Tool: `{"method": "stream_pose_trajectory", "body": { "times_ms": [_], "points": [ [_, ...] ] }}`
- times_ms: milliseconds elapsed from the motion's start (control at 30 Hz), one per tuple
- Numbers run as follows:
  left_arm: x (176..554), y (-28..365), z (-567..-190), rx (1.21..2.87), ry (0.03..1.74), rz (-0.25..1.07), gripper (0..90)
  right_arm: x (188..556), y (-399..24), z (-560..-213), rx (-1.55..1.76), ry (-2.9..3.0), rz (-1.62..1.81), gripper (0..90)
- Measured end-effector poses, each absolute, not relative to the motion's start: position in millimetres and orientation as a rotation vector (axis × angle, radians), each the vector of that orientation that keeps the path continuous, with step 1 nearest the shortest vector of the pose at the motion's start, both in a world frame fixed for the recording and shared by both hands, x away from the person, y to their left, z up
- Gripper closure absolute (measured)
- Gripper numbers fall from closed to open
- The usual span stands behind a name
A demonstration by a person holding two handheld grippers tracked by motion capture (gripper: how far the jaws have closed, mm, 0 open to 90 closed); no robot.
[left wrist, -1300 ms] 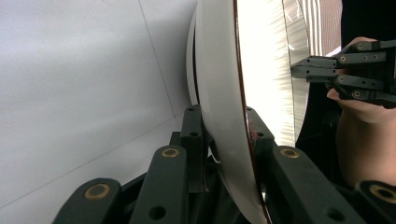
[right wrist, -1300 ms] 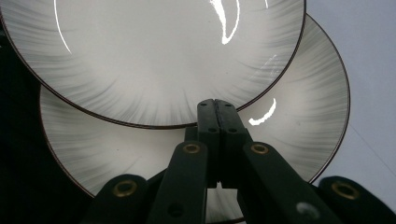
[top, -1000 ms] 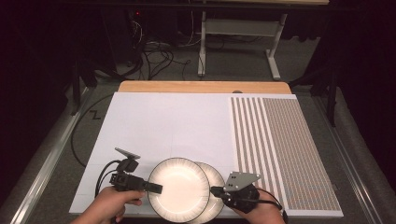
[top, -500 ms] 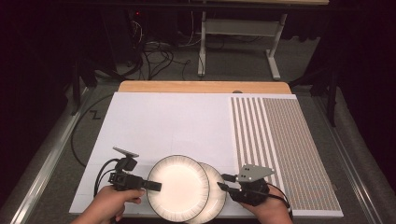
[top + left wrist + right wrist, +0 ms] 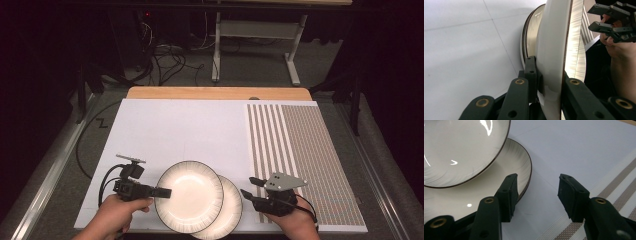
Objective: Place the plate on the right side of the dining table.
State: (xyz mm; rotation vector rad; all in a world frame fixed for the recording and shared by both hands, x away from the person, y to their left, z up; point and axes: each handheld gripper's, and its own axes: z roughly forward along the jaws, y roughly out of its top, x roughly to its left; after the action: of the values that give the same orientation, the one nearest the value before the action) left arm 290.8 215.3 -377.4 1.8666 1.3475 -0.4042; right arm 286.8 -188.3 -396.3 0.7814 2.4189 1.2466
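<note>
lower plate (image 5: 231,210): we see just its right crescent; the upper plate (image 5: 189,196) covers the rest.
upper plate's near rim: cut off by the bottom edge in our left gripper view.
forearms: cut off below the plates.

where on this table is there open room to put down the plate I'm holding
The white mat lies bare from the wooden far edge to the plates, and leftward. The striped brown placemat is also bare. The near edge is crowded: the held white dark-rimmed plate overlaps a second plate.
</note>
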Motion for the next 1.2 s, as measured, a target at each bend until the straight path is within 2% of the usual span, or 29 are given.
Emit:
{"method": "stream_pose_trajectory", "body": {
  "times_ms": [600, 1100, 1200],
  "points": [
    [294, 217, -372, 1.865, 1.226, -0.203, 80.7, 293, -209, -397, 0.872, 2.307, 1.269, 27.3],
    [294, 225, -373, 1.818, 1.097, -0.018, 80.8, 293, -221, -393, 0.907, 2.231, 1.292, 15.8],
    [292, 227, -374, 1.802, 1.062, 0.022, 80.7, 292, -222, -392, 0.906, 2.205, 1.300, 10.5]
  ]
}}
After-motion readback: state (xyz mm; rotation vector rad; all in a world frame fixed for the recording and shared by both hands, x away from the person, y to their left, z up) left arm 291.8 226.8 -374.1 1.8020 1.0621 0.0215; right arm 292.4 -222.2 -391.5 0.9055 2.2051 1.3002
